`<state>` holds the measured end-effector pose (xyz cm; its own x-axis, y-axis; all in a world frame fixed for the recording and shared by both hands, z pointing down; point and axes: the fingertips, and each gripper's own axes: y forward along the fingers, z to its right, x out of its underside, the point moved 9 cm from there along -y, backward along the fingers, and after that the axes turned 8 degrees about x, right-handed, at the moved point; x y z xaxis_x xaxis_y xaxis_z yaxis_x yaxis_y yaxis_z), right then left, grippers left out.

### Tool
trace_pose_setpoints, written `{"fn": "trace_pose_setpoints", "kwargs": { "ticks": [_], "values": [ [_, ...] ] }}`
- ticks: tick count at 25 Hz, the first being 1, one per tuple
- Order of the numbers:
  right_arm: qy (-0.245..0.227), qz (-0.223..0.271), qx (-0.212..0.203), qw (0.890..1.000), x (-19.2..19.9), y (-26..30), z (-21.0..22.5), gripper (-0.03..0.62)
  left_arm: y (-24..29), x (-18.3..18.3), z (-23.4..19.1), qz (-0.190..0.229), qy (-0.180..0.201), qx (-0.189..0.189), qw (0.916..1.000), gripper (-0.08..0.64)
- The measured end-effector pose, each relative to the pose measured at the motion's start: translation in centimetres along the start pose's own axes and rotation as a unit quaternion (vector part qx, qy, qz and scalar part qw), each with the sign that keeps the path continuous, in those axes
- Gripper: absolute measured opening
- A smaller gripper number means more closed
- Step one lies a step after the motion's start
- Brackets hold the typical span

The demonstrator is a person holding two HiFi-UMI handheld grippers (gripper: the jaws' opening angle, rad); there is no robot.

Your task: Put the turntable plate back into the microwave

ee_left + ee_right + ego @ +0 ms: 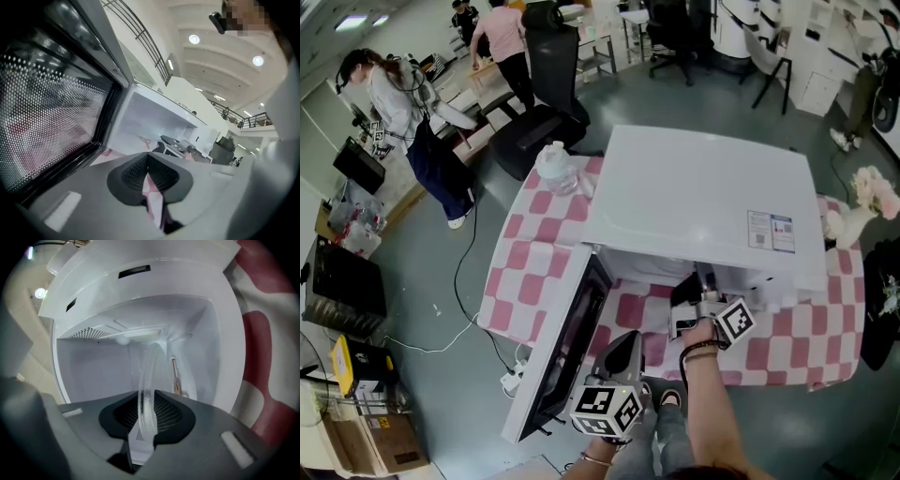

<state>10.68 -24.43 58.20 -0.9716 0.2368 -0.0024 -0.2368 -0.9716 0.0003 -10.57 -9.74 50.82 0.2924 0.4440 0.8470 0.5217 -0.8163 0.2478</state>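
Room: open workroom with a grey floor; counter under a pink-and-white checked cloth.
Turntable plate: clear glass, seen edge-on, reaching straight ahead from the pads into the cavity.
Right hand-held gripper: pinching the plate's near rim; the nearer hand.
Microwave: at the counter's front edge, door swung open leftward.
Left hand-held gripper: pressed together, empty, beside the door.

Microwave sits on table, door swung out at its left. Right gripper at cavity mouth, jaws pressed on rim of turntable plate; plate stands edge-on, reaching into cavity. Left gripper just right of door, before microwave, jaws together. Jug on table behind-left of microwave; flowers at its right.
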Motion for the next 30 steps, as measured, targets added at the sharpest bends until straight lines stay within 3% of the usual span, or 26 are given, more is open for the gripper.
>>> {"fn": "trace_pose_setpoints", "kwargs": {
  "ticks": [13,25,30],
  "values": [
    [-0.045,0.011,0.073,0.996,0.0,-0.1,-0.5,0.064,0.6,0.1,0.5,-0.004,0.003,0.011,0.9999,0.0],
    [-0.056,0.013,0.175,0.983,-0.1,0.3,-1.1,0.046,0.2,0.1,0.8,-0.003,0.007,0.016,0.9998,0.0],
    [-0.08,0.01,0.192,0.978,-0.1,0.3,-1.6,0.051,0.2,0.0,1.1,-0.001,0.007,0.021,0.9998,0.0]
  ]
}}
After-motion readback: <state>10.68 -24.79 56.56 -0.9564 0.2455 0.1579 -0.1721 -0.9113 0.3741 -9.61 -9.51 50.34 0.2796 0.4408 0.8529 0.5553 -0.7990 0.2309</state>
